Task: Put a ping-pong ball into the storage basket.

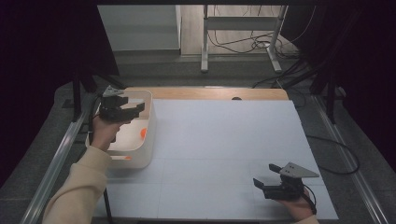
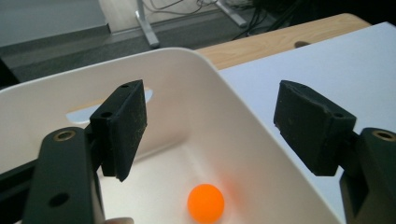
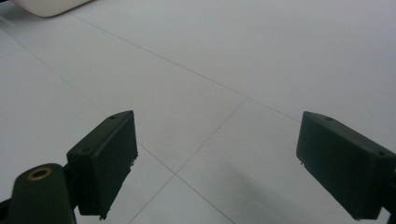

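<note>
Ball dropped in the bin, left jaws apart above it.

The orange ball [image 2: 205, 203] lies on the floor of the white bin [image 2: 243, 126], free of the left gripper [image 2: 212, 130], whose jaws stand apart with nothing between them as it hangs over the bin's rim. The drop looks done (a second orange spot shows low in the bin in the high view, too small to tell what it is). The right gripper [image 1: 267, 183] rests near the front of the white mat [image 1: 224, 140], well apart from the bin, jaws spread wide and empty. No other loose thing shows on the mat, so little seems left beyond drawing the left hand [image 1: 103, 133] back.
</note>
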The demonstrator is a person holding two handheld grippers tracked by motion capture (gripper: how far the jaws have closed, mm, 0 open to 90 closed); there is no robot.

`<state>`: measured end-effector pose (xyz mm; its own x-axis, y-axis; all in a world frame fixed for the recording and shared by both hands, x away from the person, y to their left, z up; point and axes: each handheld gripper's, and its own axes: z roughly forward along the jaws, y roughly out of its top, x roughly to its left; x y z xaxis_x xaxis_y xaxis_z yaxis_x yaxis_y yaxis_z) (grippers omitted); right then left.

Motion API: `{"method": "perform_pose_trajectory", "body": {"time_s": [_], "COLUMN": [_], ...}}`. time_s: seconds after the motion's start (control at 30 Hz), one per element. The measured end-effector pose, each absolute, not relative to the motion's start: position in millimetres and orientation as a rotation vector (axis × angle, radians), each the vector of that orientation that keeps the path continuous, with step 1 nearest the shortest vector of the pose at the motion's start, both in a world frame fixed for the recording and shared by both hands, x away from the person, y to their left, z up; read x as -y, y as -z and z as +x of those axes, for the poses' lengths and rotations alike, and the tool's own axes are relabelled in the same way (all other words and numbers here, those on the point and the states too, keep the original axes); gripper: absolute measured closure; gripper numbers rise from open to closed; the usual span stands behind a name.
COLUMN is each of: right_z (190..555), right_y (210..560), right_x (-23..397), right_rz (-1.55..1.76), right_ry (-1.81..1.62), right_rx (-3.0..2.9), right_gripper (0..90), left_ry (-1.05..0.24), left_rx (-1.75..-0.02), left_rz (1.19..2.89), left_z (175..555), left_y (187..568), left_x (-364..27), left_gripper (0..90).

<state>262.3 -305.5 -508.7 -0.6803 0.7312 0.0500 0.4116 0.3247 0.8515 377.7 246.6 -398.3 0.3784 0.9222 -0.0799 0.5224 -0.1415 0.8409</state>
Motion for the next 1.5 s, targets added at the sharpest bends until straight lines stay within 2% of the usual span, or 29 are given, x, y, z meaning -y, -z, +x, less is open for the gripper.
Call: {"method": "perform_pose_trajectory", "body": {"time_s": [0.17, 0.57, 0.77, 1.5], "right_z": [261.8, 261.9, 261.7, 261.4], "right_y": [508.2, 508.6, 508.6, 508.9], "right_x": [306.3, 306.6, 306.5, 306.4], "right_rz": [1.020, 1.020, 1.020, 1.016], "right_ry": [-1.295, -1.293, -1.290, -1.291], "right_rx": [-2.247, -2.247, -2.248, -2.248], "right_gripper": [12.9, 12.9, 12.9, 12.9], "left_ry": [-0.558, -0.551, -0.470, -0.382], "left_rx": [-1.208, -1.091, -1.023, -0.863], "left_rz": [1.751, 1.736, 1.685, 1.734], "left_z": [366.4, 343.1, 328.3, 282.3], "left_y": [392.7, 384.0, 380.3, 395.2], "left_x": [-244.0, -231.0, -226.0, -199.1], "left_gripper": [25.7, 25.4, 25.5, 25.2]}}
